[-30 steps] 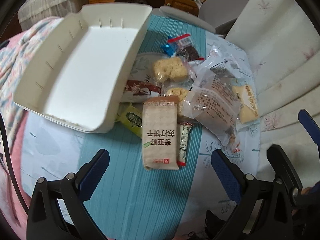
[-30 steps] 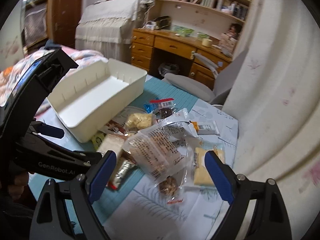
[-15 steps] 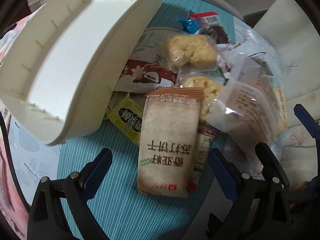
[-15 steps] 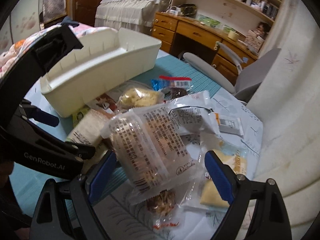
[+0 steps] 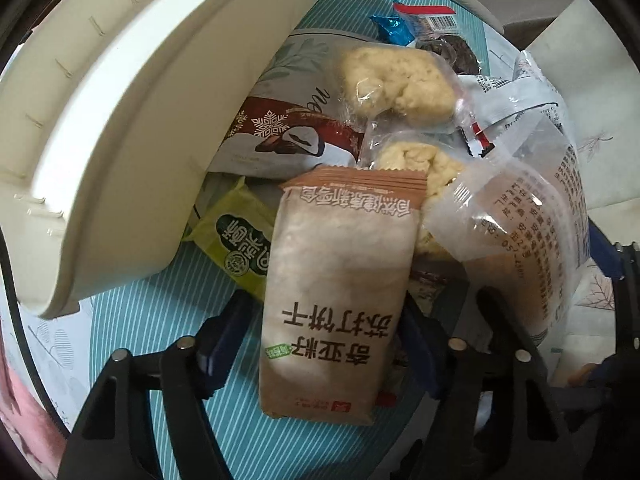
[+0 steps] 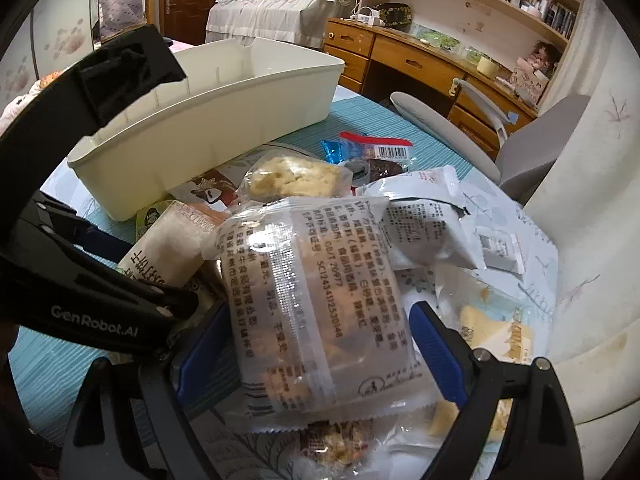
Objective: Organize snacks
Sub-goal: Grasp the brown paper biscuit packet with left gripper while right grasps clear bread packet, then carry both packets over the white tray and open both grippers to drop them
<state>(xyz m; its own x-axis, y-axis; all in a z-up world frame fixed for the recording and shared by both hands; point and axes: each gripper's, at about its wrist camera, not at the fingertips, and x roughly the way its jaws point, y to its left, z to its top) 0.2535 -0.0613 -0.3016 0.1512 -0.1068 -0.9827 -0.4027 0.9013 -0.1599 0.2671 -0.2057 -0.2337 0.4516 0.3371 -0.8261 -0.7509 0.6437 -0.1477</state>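
Left gripper (image 5: 320, 344), marked "GenRobot.AI", jaws closing around tan cracker packet (image 5: 336, 280); right gripper (image 6: 316, 344) jaws open astride clear printed packet (image 6: 312, 300).

The bin (image 5: 132, 128) is smooth cream plastic with a dull sheen. The cracker pack (image 5: 340, 292) looks like matt, paper-like brown wrapping. The clear pastry bag (image 6: 316, 312) is glossy, crinkled film with printed text, as is the wrapper around the crumbly yellow cake (image 5: 396, 84). A ribbed teal cloth (image 5: 160, 320) covers the bench. The desk (image 6: 404, 56) behind is varnished wood. The gripper frames are matt black plastic with blue pads (image 6: 436, 352).
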